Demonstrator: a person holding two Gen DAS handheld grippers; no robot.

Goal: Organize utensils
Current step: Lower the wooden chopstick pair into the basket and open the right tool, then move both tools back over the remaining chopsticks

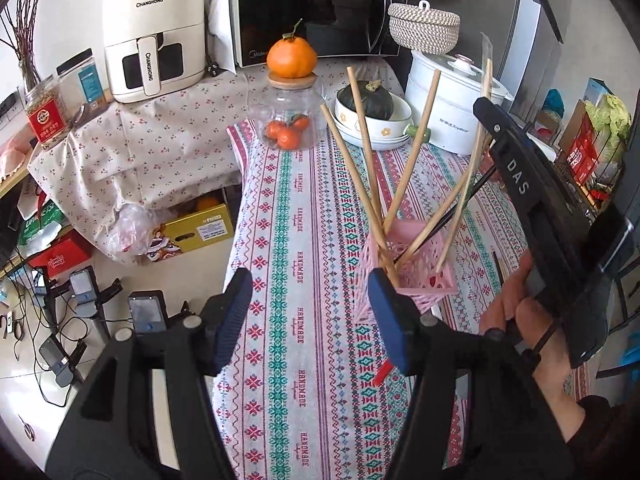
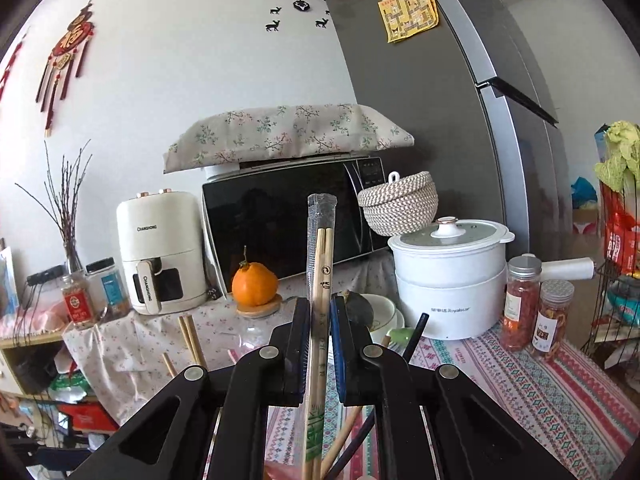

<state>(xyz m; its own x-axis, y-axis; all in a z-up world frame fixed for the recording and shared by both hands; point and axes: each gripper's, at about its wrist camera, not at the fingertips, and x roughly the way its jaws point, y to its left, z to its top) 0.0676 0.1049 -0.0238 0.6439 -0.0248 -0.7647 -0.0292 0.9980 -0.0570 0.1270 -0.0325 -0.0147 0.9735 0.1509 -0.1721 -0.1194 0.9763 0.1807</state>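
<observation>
Task well along by look: several wooden chopsticks (image 1: 362, 148) already stand fanned in pink basket (image 1: 416, 280) on tabletop (image 1: 304, 264). Your right claw (image 2: 320, 320) clamps wrapped chopstick pair (image 2: 321, 264) upright, above basket; this pair not yet in. Your left claw (image 1: 308, 320) gapes, nothing between pads, right pad just beside basket. Red item (image 1: 382, 372) lies on cloth near it, maybe unsorted.

Left view tilts down; right looks level; both share microwave (image 1: 316, 8).
</observation>
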